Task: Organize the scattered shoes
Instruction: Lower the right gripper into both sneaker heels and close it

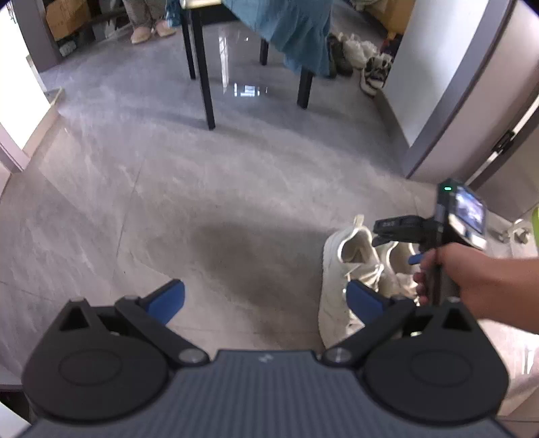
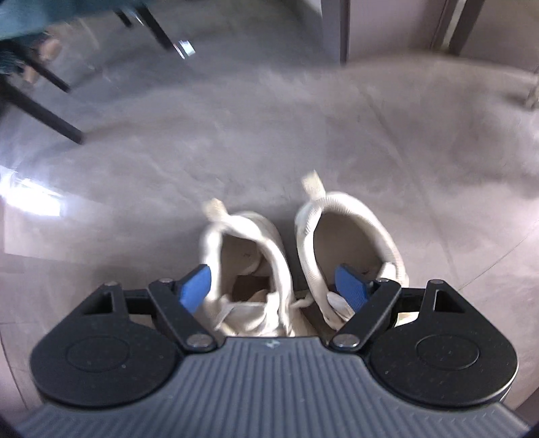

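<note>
Two white sneakers stand side by side on the grey floor, heels away from me: the left sneaker [image 2: 249,256] and the right sneaker [image 2: 350,232]. My right gripper [image 2: 273,289] points down over them with its jaws wide and no pad pressing on anything. Its left pad [image 2: 195,288] hangs outside the left sneaker, and its right pad [image 2: 350,289] hangs over the right sneaker's mouth. In the left wrist view, the same pair [image 1: 337,269] lies at lower right under the right gripper [image 1: 379,232], held by a hand [image 1: 471,279]. My left gripper [image 1: 266,300] is open over bare floor, left of the pair.
A black-legged table [image 1: 205,84] draped with teal cloth [image 1: 289,30] stands farther back. More shoes [image 1: 363,57] lie along the wall at back right. A person's slippered feet [image 1: 151,32] and cardboard boxes [image 1: 67,17] are at the back left. A door frame [image 1: 471,101] rises on the right.
</note>
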Demonstrator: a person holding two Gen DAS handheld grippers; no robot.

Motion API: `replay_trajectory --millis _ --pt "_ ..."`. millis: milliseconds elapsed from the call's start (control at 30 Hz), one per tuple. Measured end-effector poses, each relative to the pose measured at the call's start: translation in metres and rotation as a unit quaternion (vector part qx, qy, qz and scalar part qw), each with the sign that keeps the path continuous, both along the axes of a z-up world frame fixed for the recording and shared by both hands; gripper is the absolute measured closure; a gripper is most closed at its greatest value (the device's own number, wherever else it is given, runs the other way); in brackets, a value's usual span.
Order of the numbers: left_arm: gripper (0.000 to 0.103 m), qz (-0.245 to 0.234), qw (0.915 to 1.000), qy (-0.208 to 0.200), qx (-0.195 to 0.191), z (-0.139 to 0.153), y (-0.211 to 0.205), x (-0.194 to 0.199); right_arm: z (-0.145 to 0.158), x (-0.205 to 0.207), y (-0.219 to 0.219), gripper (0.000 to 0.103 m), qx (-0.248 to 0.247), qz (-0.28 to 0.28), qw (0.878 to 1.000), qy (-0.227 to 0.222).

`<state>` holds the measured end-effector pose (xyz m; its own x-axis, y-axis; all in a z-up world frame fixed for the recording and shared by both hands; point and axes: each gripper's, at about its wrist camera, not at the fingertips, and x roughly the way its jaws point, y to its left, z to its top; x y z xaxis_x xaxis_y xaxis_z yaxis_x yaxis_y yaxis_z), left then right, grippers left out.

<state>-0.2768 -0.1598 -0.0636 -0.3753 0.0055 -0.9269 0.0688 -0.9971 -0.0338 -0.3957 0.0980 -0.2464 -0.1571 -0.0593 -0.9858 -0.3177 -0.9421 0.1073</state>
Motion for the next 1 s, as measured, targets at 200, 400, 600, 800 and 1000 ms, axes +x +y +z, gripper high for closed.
replay_trajectory --millis 200,400,600,800,1000 --pt "0.0 0.006 0.9998 -0.017 0.011 -0.02 -0.012 -0.005 -0.053 -0.012 -0.005 0.019 0.005 0.018 0.999 -0.044" --pt "0.0 0.017 0.9997 -0.006 0.019 -0.016 -0.024 -0.006 -0.067 -0.023 -0.018 0.025 0.007 0.062 0.998 -0.01" --pt "0.0 0.035 0.9992 0.002 0.019 -0.02 -0.03 -0.012 -0.063 -0.022 -0.025 0.044 0.021 0.068 0.995 0.07" --pt "0.0 0.045 0.9989 0.004 0.014 -0.024 -0.025 -0.015 -0.086 -0.018 -0.035 0.041 0.056 0.119 0.991 0.012" --pt "0.0 0.049 0.9987 -0.001 0.01 -0.025 -0.018 -0.016 -0.079 -0.016 -0.033 0.071 0.061 0.137 0.988 0.043"
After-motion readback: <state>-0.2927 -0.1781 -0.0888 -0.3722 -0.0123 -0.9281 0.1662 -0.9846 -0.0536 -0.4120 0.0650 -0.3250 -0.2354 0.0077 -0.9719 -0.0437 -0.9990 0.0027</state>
